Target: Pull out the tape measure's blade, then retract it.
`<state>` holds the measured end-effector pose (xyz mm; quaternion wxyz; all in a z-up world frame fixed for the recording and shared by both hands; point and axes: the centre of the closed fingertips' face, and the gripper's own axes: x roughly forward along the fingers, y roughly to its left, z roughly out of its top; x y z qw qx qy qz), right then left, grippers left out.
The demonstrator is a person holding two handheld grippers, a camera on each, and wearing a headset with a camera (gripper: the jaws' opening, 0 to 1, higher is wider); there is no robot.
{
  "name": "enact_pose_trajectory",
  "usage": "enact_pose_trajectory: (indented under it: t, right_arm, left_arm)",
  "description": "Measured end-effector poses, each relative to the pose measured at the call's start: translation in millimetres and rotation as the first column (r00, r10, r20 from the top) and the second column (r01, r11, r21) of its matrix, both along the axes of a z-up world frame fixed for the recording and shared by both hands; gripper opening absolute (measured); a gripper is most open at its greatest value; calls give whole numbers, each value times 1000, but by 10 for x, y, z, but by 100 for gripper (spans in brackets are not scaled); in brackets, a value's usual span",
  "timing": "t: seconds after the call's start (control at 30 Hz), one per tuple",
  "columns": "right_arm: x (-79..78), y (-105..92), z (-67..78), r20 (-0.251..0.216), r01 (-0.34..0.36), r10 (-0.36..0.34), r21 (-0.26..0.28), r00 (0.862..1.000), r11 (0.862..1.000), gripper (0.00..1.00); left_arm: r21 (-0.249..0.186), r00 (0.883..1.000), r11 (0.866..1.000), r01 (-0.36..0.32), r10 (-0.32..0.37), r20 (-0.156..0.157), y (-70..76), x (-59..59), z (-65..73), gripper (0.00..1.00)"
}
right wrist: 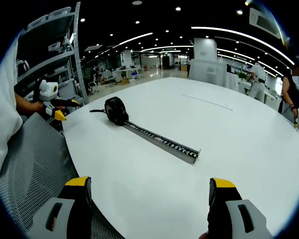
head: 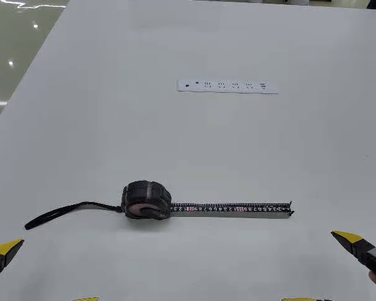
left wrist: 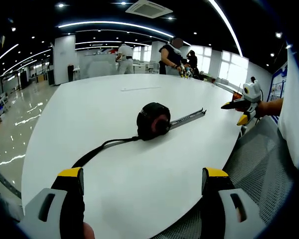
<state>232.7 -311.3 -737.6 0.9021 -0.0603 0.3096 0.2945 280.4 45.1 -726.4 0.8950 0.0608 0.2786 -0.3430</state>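
A black tape measure (head: 146, 200) lies on the white table (head: 175, 138), its blade (head: 232, 208) pulled out to the right and resting flat. A black wrist strap (head: 59, 213) trails off to the left of the case. My left gripper (head: 47, 273) is open at the near left, short of the strap. My right gripper (head: 323, 268) is open at the near right, just below the blade's hook end. The left gripper view has the tape measure (left wrist: 153, 120) beyond the open left gripper (left wrist: 142, 174). The right gripper view has the blade (right wrist: 159, 141) ahead of the open right gripper (right wrist: 149, 182).
A white power strip (head: 227, 86) lies flat farther back on the table. The table's front edge runs close under both grippers. People (left wrist: 172, 55) stand beyond the far side of the table. Grey shelving (right wrist: 55, 35) stands off to one side.
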Motion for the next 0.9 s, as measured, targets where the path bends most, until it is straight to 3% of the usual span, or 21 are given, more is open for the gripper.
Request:
enact_pose_trajectory:
  t: [0.47,0.53,0.6,0.9]
  right_arm:
    - [8,6,13,9,4,-4,5,1000,1000,99]
    - [4,12,12,7,7,-7,13,1000,1000,99]
    - [-2,14,2,5,4,-4,8,1000,1000,99]
    - [6,35,1,5,2,-2,9,1000,1000,99]
  left_arm:
    - [-25,1000,1000,19,-18,6,-242,72,56,97]
    - [-38,1000,999,24,-24,-16,-288,79,45,97]
    - [-20,1000,999,29,-29,3,-305,102,54,96]
    - [-27,999,999,44,-44,-11,-460,201,61,96]
